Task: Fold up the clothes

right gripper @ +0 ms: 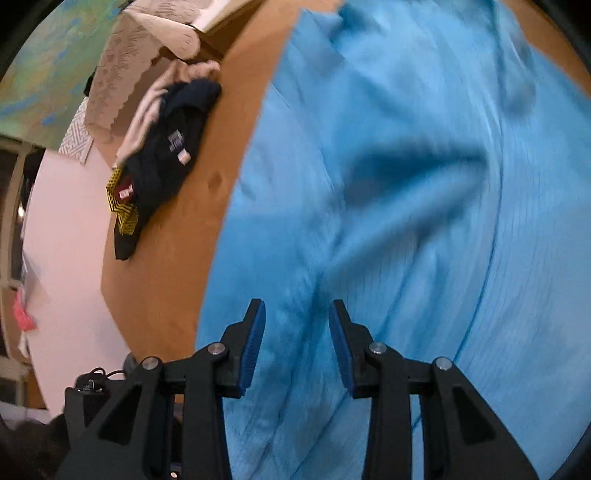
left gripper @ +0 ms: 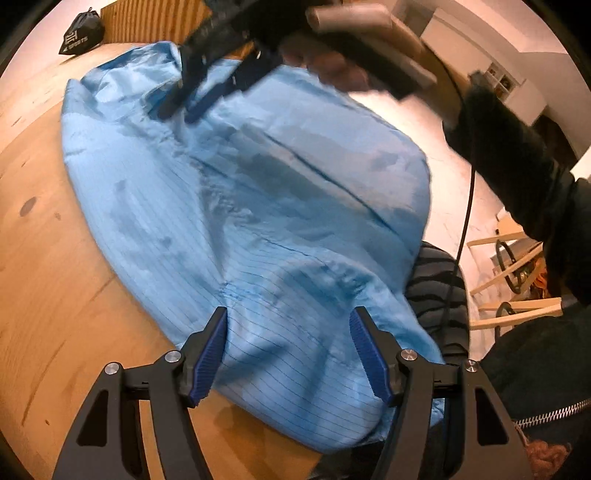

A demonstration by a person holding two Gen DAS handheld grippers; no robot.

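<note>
A light blue striped garment (left gripper: pixel 258 206) lies spread over the wooden table (left gripper: pixel 55 258), with one end hanging past the near edge. My left gripper (left gripper: pixel 288 321) hovers open just above the garment's near end, nothing between its blue pads. The right gripper (left gripper: pixel 184 110) shows blurred at the far end of the cloth, held by a hand, its fingers pointing down at the fabric and slightly apart. In the right wrist view the same blue garment (right gripper: pixel 388 221) fills the frame, and my right gripper (right gripper: pixel 297 308) stands open over it with a narrow gap, empty.
A dark folded garment with a yellow-black patch (right gripper: pixel 166 147) lies on the table (right gripper: pixel 166 277) left of the blue one, beside pale cloths (right gripper: pixel 147 74). A black drawstring bag (left gripper: pixel 83 31) sits at the far corner. A black sleeve (left gripper: pixel 524 173), a cable and a wooden rack (left gripper: pixel 513 280) are to the right.
</note>
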